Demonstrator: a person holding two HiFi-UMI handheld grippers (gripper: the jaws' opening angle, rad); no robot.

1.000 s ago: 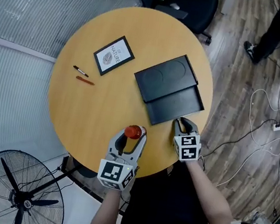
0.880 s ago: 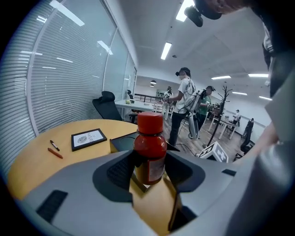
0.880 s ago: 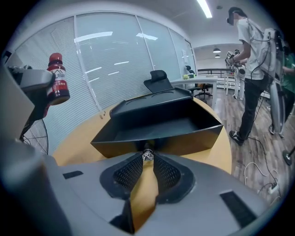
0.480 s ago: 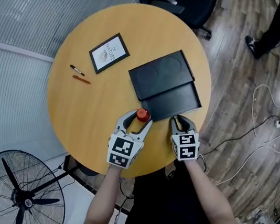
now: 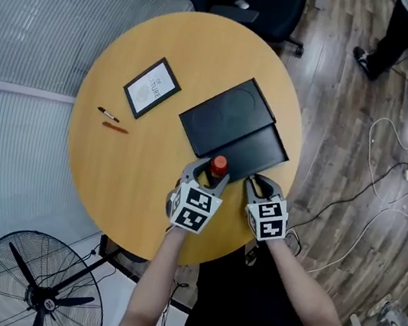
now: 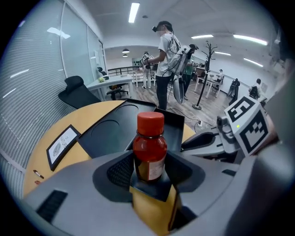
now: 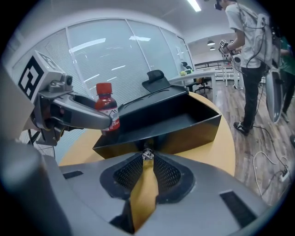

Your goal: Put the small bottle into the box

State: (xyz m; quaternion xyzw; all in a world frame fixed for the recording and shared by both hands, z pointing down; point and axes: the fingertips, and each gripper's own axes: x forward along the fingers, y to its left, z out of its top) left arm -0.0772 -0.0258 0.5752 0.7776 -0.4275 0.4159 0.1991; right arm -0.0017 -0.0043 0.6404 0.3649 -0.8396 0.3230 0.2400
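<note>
Item: small bottle (image 6: 150, 152), red cap, dark contents, upright, carried at the near left rim of the box (image 5: 260, 148) and, by my reading, not yet inside. Holder: your left gripper (image 5: 205, 178), clenched low on the bottle's body, so the capped top stands free above the jaws and could rock if the base knocks against something. Chief hazard: the bottle's base catching the box's near wall as you cross it, which would tip it out of the jaws. Second hazard: letting go too high, so it topples inside the box. Support: your right gripper (image 7: 147, 159), clenched on a small shiny clasp at the box's near wall; if that pinch slips, the box may slide. The grippers sit close together and could clash. The box lies near the table's (image 5: 127, 161) near edge.
</note>
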